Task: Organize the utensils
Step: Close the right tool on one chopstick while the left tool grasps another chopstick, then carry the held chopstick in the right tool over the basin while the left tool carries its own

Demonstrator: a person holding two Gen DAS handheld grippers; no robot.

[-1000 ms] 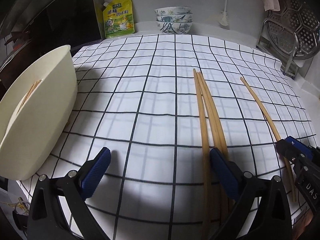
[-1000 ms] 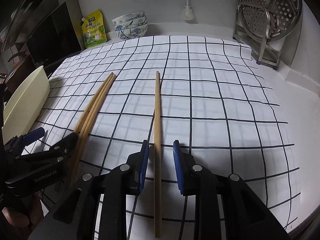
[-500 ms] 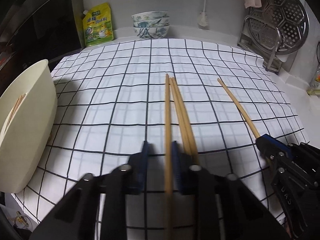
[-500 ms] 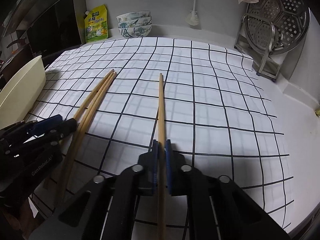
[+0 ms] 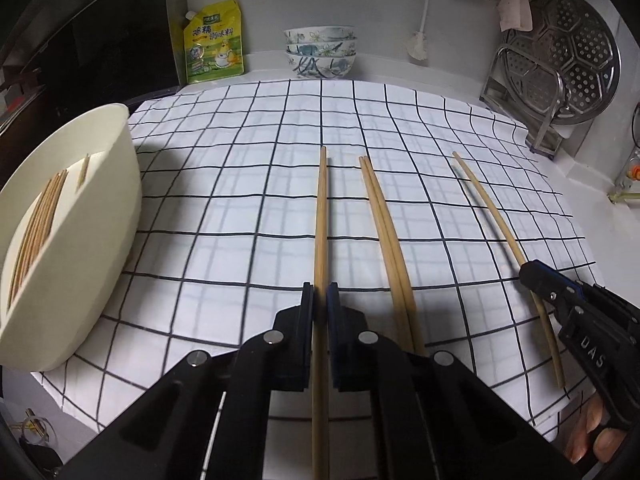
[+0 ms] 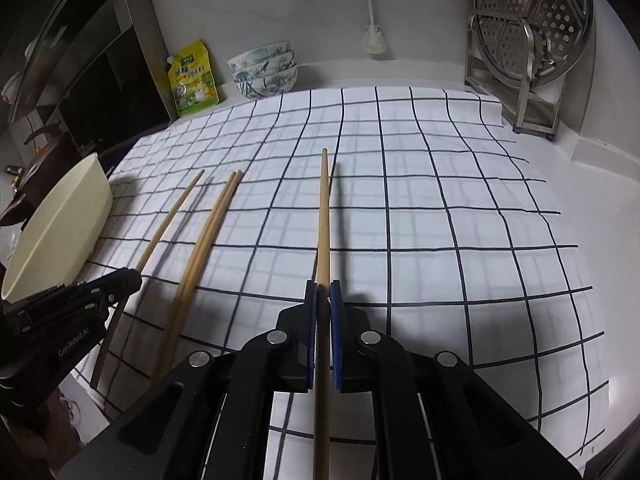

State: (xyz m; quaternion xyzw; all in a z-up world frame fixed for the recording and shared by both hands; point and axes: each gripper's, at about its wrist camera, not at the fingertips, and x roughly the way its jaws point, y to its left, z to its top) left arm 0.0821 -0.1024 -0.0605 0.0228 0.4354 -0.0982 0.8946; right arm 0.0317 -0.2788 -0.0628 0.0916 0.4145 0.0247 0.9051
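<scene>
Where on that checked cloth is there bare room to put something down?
The checked cloth is bare right of the right gripper's chopstick, toward the steamer rack, and along the back near the stacked bowls. It is crowded left, around the loose chopsticks and cream tray.

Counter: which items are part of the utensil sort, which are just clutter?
Job:
left gripper shut on a chopstick
right gripper shut on another chopstick
loose pair on the cloth
cream bin with chopsticks inside

Clutter:
bowls
yellow pouch
steamer rack
</scene>
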